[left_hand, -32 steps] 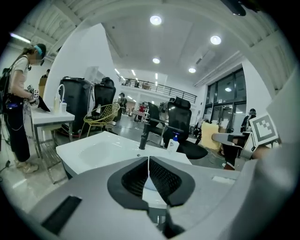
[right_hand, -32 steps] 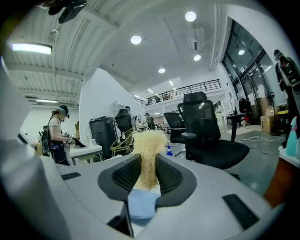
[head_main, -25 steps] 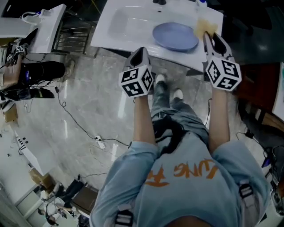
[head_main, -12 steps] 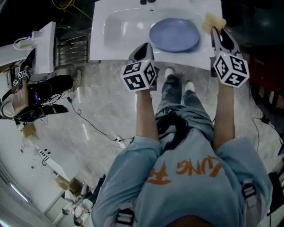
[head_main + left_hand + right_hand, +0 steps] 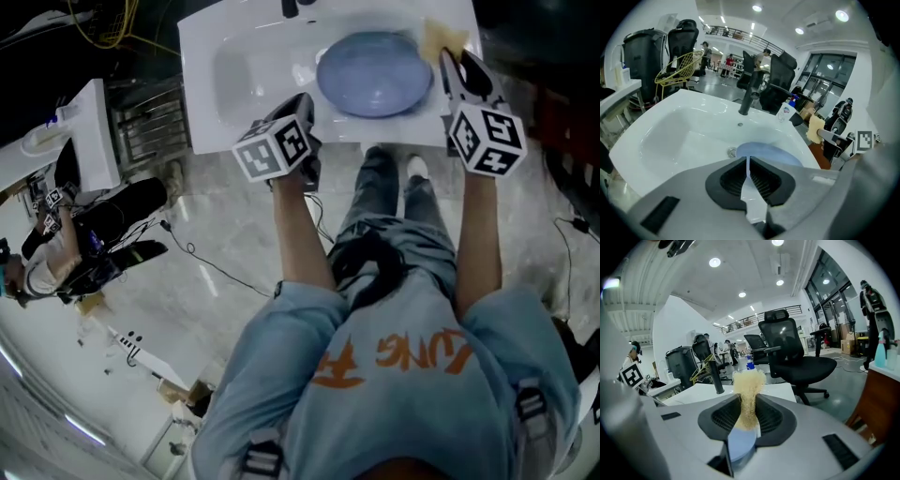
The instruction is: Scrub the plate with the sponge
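A blue plate (image 5: 374,73) lies in the white sink basin (image 5: 246,67), toward its right side; it also shows past the left jaws as the plate (image 5: 764,152). My right gripper (image 5: 454,62) is shut on a yellow sponge (image 5: 439,37) above the sink's right rim; in the right gripper view the sponge (image 5: 749,394) is pinched between the pads. My left gripper (image 5: 298,105) is shut with nothing in it, at the sink's front rim just left of the plate, its jaws (image 5: 747,164) angled down toward the basin.
A black faucet (image 5: 749,96) stands at the back of the sink, with a small bottle (image 5: 785,112) to its right. A drain (image 5: 733,151) sits in the basin floor. Office chairs (image 5: 797,357) stand behind; cables and gear lie on the floor at left (image 5: 103,225).
Both grippers have come down and forward toward the sink. The left one now tilts down over the front rim; the right one still holds the sponge by the plate's right edge.
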{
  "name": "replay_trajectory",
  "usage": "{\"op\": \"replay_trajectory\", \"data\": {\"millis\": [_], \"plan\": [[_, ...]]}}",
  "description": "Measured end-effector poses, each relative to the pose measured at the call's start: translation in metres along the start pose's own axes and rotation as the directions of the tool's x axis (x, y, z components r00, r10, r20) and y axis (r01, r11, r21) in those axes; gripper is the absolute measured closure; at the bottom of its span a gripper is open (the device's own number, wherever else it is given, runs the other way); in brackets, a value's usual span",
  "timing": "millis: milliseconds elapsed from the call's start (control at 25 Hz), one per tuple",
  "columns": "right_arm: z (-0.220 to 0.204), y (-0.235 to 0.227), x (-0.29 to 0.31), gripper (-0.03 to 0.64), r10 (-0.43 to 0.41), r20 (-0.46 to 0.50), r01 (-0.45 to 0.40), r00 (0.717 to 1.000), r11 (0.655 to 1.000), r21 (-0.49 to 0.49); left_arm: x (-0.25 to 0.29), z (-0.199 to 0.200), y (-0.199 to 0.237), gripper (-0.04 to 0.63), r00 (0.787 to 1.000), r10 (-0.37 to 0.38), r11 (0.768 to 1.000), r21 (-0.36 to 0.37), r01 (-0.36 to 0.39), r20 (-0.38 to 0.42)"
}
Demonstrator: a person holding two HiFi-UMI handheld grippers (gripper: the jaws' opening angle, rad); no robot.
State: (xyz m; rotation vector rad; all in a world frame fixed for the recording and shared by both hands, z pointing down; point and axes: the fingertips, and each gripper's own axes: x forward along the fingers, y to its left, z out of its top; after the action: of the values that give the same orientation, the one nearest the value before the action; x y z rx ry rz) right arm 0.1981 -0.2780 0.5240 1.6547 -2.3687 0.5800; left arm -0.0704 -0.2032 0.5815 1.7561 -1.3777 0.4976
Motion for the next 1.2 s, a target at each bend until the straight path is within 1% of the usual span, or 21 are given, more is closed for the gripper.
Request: {"op": "replay_trajectory", "data": {"millis": [40, 160, 320, 400, 760, 880, 1000, 1080, 1160, 1200], "plan": [[-0.001, -0.001, 0.002, 0.522, -0.01, -0.002, 0.01, 1.0, 1.0, 0.003, 0.005, 0.003, 0.0, 0.581, 1.0, -0.012, 1.0, 0.012, 0.012, -0.012], [-0.004, -0.004, 0.008, 0.522, -0.046, -0.01, 0.046, 0.999, 0.999, 0.019, 0.021, 0.005, -0.003, 0.515, 0.996, -0.067, 0.997, 0.037, 0.069, -0.064], [-0.007, -0.003, 0.016, 0.522, -0.08, -0.017, 0.081, 0.997, 0.996, 0.03, 0.04, 0.004, 0.0, 0.487, 0.984, -0.104, 0.991, 0.067, 0.114, -0.144], [-0.01, -0.003, 0.018, 0.522, -0.096, -0.022, 0.097, 0.995, 0.995, 0.034, 0.048, 0.002, 0.003, 0.457, 0.976, -0.121, 0.988, 0.067, 0.136, -0.182], [-0.015, -0.001, 0.021, 0.522, -0.164, -0.047, 0.165, 0.985, 0.986, 0.023, 0.08, -0.008, 0.015, 0.431, 0.938, -0.171, 0.98, 0.047, 0.193, -0.303], [-0.018, 0.0, 0.023, 0.522, -0.174, -0.052, 0.175, 0.983, 0.984, 0.02, 0.088, -0.016, 0.021, 0.428, 0.924, -0.168, 0.979, 0.051, 0.197, -0.343], [-0.014, 0.001, 0.028, 0.522, -0.185, -0.053, 0.186, 0.981, 0.982, 0.015, 0.094, -0.02, 0.028, 0.425, 0.907, -0.16, 0.979, 0.054, 0.196, -0.39], [-0.012, 0.002, 0.034, 0.522, -0.193, -0.057, 0.194, 0.979, 0.981, 0.013, 0.099, -0.02, 0.033, 0.425, 0.891, -0.165, 0.978, 0.045, 0.202, -0.423], [-0.013, 0.0, 0.04, 0.522, -0.2, -0.062, 0.201, 0.978, 0.979, 0.011, 0.106, -0.025, 0.034, 0.423, 0.868, -0.184, 0.975, 0.023, 0.219, -0.462], [-0.015, -0.001, 0.041, 0.522, -0.204, -0.065, 0.205, 0.977, 0.979, 0.01, 0.109, -0.029, 0.034, 0.423, 0.852, -0.201, 0.973, 0.005, 0.233, -0.484]]}}
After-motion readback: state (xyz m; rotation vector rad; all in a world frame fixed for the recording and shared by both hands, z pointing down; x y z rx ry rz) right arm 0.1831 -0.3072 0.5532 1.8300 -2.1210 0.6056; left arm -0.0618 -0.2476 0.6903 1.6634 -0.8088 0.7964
